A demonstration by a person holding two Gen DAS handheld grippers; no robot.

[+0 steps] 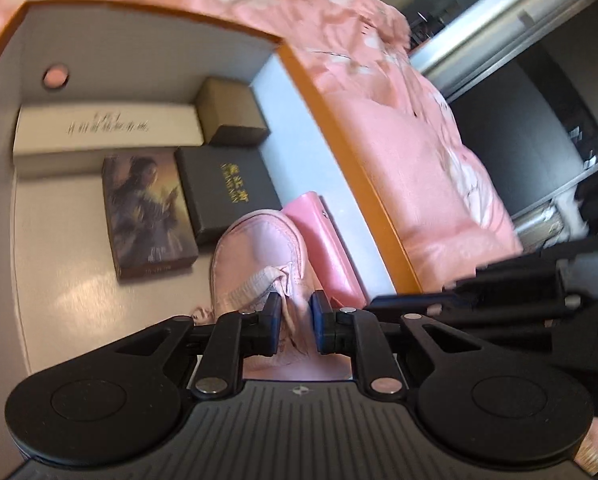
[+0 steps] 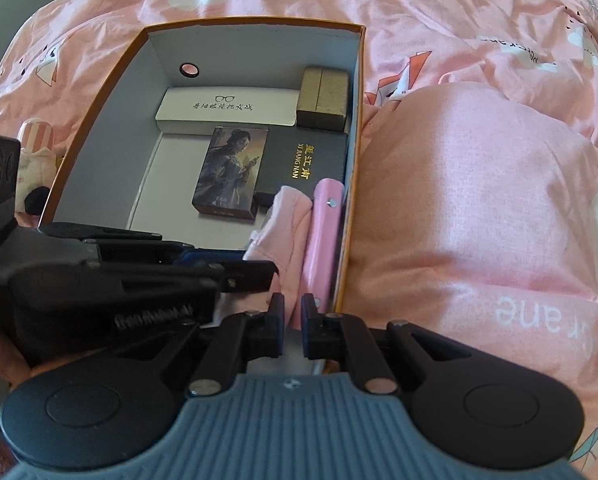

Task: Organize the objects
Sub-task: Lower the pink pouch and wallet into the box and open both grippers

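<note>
- The left claw (image 1: 295, 322) is narrow, its two blue pads pinching a fold of the pale pink cloth pouch (image 1: 259, 256) that lies in the near right part of the box.
- The right claw (image 2: 293, 326) is closed to a slim gap; nothing can be made out gripped between its pads, and it hangs over the near right corner of the box, close above the pouch and beside the left claw.
- One pink wallet (image 2: 325, 232) with a metal stud stands on edge between the pouch and the box's right wall, touching both.
- One orange-rimmed cardboard box (image 2: 351, 184) sits on a bed (image 2: 479, 200) covered in pink printed bedding; one round hole shows in its far wall.
- Inside, further back, there are four smaller boxes: one black box with gold lettering (image 2: 309, 160), one illustrated box showing a figure (image 2: 233, 170) just left of it, one long white box with a glasses logo (image 2: 223, 108) along the far wall, and one brown box (image 2: 323, 96) in the far right corner.
- Outside the box's left wall stands one pink-and-white striped item (image 2: 35, 148), partly hidden.
</note>
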